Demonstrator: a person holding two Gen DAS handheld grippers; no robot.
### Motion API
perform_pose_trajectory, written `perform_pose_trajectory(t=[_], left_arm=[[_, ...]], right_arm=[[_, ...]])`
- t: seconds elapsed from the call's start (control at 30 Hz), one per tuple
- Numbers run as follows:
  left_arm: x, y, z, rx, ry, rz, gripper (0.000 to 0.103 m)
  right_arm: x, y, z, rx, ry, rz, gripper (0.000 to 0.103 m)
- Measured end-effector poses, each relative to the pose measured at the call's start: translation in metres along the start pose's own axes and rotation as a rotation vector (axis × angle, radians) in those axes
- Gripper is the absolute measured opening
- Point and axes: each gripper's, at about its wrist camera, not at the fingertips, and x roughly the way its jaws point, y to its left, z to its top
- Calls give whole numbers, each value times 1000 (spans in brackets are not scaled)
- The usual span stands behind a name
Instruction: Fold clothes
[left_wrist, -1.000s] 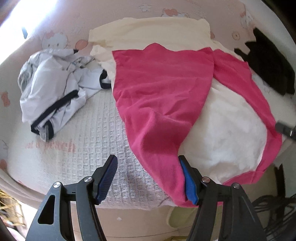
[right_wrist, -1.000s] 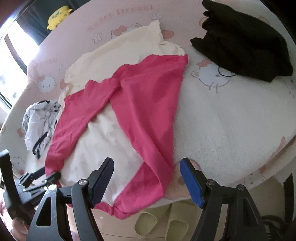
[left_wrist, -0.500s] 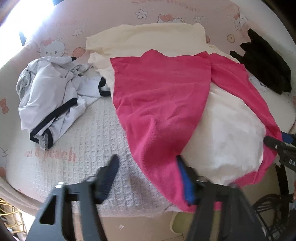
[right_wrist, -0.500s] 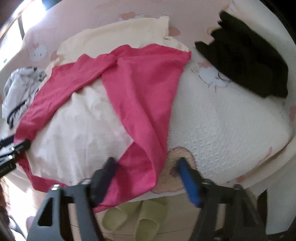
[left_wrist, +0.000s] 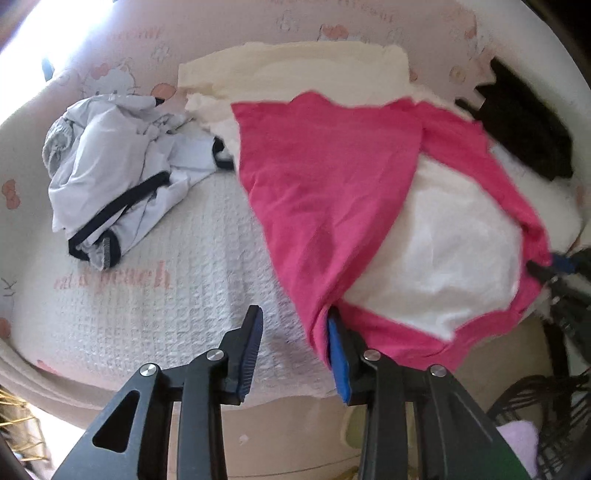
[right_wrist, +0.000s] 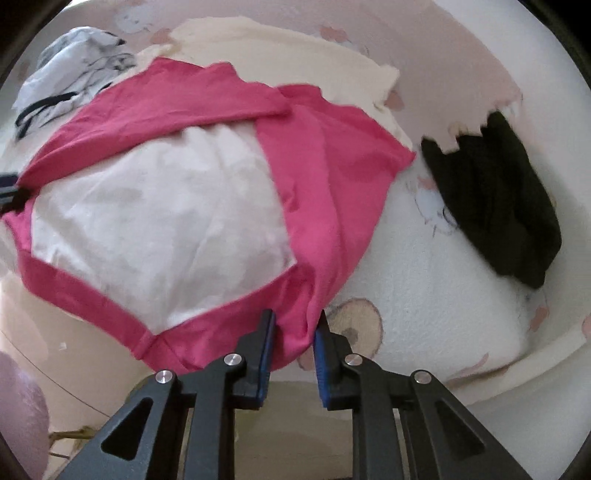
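R gripper (right_wrist: 291, 328) moved in, fingers closing on pink garment (right_wrist: 332, 192) hem | L gripper (left_wrist: 295, 325) narrowing, hem beside

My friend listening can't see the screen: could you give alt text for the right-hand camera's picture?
The right gripper has just been closing on the near hem of a pink and white garment spread on a bed, the fabric bunched between its fingers. Black clothing lies to the right.

Sunlit bed (left_wrist: 155, 295), pink cartoon bedding (left_wrist: 122, 77)

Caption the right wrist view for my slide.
Right gripper jaws closing around the near corner of the pink garment on the bed.
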Motion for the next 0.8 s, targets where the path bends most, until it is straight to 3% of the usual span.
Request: perform_pose_trajectory(t=[0.03,0.1,0.13,0.17,0.27,0.33,0.5,0.63,0.8], left_arm=[[-4,0,1,-6,-15,-25,31],[-13,-5,4,17,-33,-60,33],[-16,-10,5,43,-35,-56,40],[-18,-13,6,62,-38,-50,50],[-24,-22,8,149,-73,-21,66],[-24,-27,10,204,-83,9,71],[-18,-31,16,326,-86,65,71],[-20,-29,20,326,-80,46,71],[-16,-32,24,405,-90,95,71]], right_arm=[[-3,-2,0,9,-20,28,20],[-10,-5,3,30,-57,81,41],[-15,-6,4,37,-81,99,58],[-21,-7,5,43,-107,117,65],[-32,-3,10,-4,-169,109,71],[-35,5,14,-70,-176,93,72],[-35,18,27,-190,-168,91,72],[-34,16,35,-201,-164,90,72],[-29,12,40,-209,-148,88,72]])
